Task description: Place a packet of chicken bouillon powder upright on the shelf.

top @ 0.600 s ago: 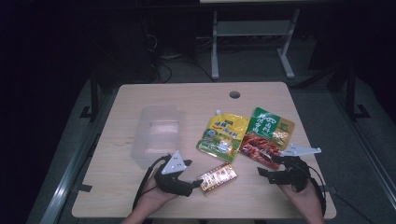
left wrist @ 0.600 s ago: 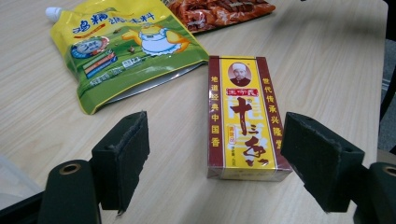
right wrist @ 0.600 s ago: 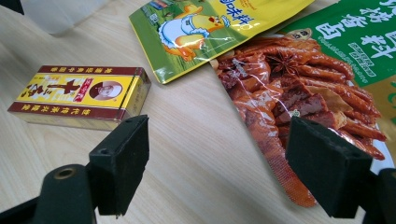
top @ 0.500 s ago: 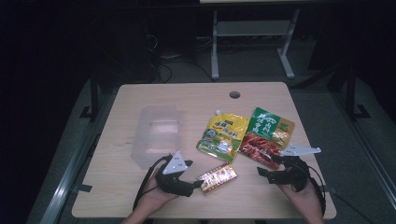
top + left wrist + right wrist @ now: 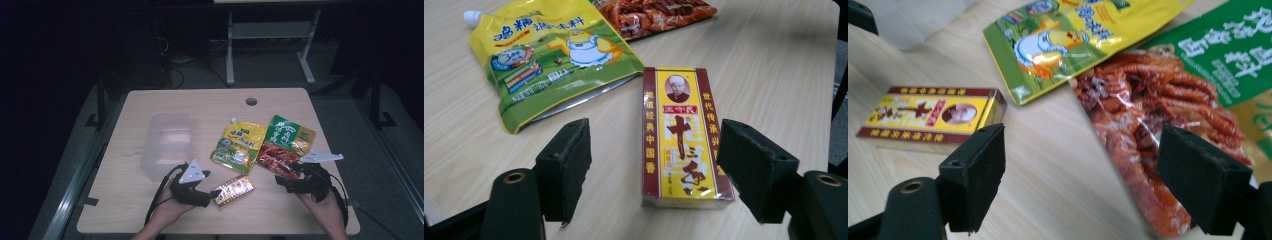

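A small yellow and dark red box (image 5: 234, 190) (image 5: 681, 137) (image 5: 930, 117) lies flat near the table's front edge. My left gripper (image 5: 214, 194) (image 5: 664, 170) stands open around its near end, a pad on each side, neither pressing it. A yellow-green spouted pouch (image 5: 239, 146) (image 5: 551, 55) (image 5: 1083, 35) lies behind the box. To its right lies a green and red snack bag (image 5: 285, 145) (image 5: 1168, 115). My right gripper (image 5: 280, 181) (image 5: 1080, 177) is open at the bag's near corner, with the bag's edge between its pads.
A clear plastic lidded container (image 5: 167, 145) stands left of the pouches. The wooden table (image 5: 200, 107) has a cable hole (image 5: 251, 101) near its far edge. Beyond the table stands a metal frame (image 5: 270, 45) on a dark floor.
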A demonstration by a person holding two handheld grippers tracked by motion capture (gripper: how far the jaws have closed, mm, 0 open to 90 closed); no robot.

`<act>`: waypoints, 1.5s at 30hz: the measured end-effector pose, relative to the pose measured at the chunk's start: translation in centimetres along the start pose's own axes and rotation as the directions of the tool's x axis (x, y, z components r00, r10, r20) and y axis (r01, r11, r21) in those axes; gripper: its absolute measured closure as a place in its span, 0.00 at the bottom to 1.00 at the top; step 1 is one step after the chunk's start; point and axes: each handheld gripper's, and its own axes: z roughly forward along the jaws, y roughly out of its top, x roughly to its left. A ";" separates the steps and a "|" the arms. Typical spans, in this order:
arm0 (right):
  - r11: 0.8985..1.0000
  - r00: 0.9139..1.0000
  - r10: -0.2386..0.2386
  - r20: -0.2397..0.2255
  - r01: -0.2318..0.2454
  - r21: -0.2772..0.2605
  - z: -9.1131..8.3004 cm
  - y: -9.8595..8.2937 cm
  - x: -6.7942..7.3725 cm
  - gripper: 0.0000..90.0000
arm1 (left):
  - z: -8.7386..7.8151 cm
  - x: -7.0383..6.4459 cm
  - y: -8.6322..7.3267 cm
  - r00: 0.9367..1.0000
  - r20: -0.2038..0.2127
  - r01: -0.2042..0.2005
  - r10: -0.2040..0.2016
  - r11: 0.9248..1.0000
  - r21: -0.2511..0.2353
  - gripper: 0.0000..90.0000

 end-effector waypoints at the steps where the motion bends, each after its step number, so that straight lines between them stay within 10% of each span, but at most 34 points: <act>1: 1.000 1.000 0.000 0.000 0.000 0.000 0.0 0.0 0.0 0.21 | 0.0 0.0 0.0 1.000 0.000 0.000 0.000 1.000 0.000 0.35; 25: 0.994 1.000 -0.007 -0.022 0.010 0.105 4.2 9.7 -1.0 0.20 | 4.0 1.7 3.7 0.999 -0.029 0.027 -0.026 0.999 0.027 0.48; 45: 0.988 1.000 0.020 0.001 -0.020 0.156 7.9 14.0 -2.4 0.21 | 6.9 3.8 5.4 0.996 -0.050 0.080 -0.076 0.994 0.078 0.67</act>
